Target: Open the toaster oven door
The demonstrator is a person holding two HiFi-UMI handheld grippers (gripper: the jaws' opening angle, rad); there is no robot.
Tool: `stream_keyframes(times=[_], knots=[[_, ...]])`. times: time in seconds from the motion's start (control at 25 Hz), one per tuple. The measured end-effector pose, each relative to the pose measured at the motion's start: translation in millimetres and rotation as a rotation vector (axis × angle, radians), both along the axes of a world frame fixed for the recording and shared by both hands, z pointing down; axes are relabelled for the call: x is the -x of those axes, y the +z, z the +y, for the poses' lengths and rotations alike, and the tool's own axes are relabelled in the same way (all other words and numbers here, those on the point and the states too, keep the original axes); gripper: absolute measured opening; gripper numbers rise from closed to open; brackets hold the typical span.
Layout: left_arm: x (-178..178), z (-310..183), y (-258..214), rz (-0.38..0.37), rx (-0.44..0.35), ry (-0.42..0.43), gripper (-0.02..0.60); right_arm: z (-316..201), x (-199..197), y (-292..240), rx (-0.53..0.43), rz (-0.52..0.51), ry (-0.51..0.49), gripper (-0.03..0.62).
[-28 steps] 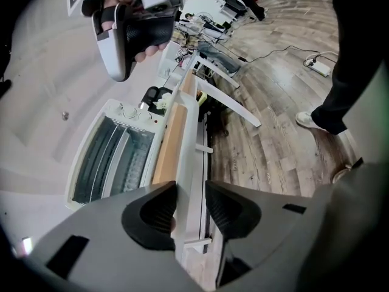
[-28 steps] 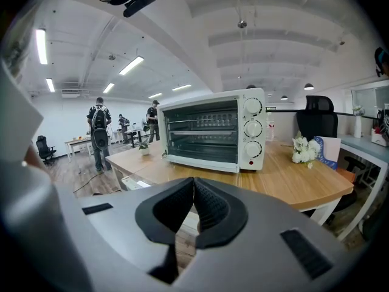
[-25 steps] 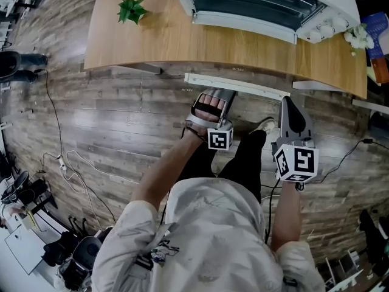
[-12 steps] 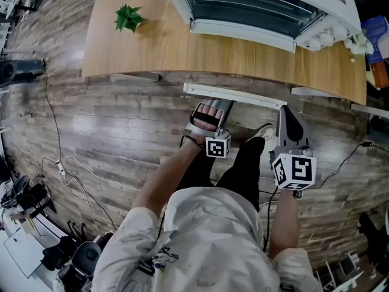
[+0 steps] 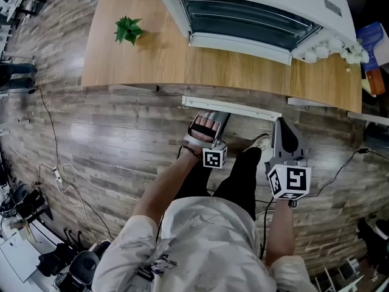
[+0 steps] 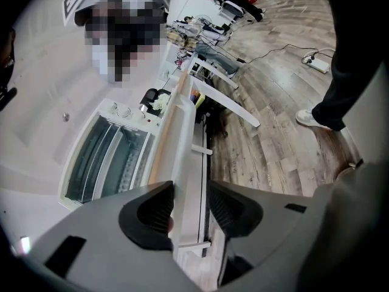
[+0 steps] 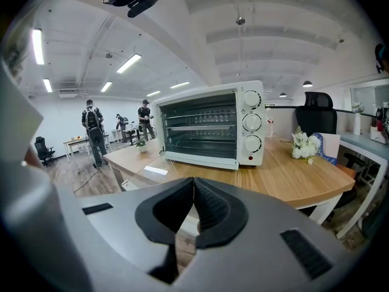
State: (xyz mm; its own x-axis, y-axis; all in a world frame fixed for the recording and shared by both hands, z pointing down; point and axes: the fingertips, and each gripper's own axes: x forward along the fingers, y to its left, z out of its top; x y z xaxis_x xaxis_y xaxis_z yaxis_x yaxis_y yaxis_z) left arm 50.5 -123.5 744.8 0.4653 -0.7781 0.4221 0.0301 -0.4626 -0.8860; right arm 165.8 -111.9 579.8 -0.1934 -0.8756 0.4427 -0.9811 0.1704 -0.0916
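Judging by the glass door (image 7: 151,166) lying flat out from the toaster oven (image 5: 255,11) on the table (image 5: 152,53), the opening looks done. The left gripper (image 5: 216,115) has its jaws apart around the white door handle (image 5: 231,107) and is not clamped on it — they have just been opening. The right gripper (image 5: 284,125) hangs beside it, jaws together and empty. Only drawing clear seems left.
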Motion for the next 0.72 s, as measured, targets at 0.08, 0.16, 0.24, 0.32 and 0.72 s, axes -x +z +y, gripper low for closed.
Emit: stream_keyframes(times=[0.08,0.16,0.24,0.32,0.72], knots=[[-0.3,1.0,1.5,0.005,0.006,0.002,0.176,-1.4,0.9,-1.0,-0.005,0.003,-0.006,0.023],[-0.2,0.5,2.1,0.003,0.009,0.004,0.176,-2.9,0.7,-2.3,-0.009,0.004,-0.006,0.023],[-0.2,-0.1,0.4,0.008,0.012,-0.001,0.178,-2.6,-0.5,-2.7,-0.008,0.006,-0.003,0.023],[-0.5,-0.1,-3.0,0.021,0.014,-0.003,0.186,-2.0,-1.3,-2.1,-0.009,0.010,-0.004,0.023],[11.0,13.6,-5.5,0.089,0.102,-0.036,0.204,-1.3,-1.9,-4.1,-0.009,0.014,0.008,0.023]])
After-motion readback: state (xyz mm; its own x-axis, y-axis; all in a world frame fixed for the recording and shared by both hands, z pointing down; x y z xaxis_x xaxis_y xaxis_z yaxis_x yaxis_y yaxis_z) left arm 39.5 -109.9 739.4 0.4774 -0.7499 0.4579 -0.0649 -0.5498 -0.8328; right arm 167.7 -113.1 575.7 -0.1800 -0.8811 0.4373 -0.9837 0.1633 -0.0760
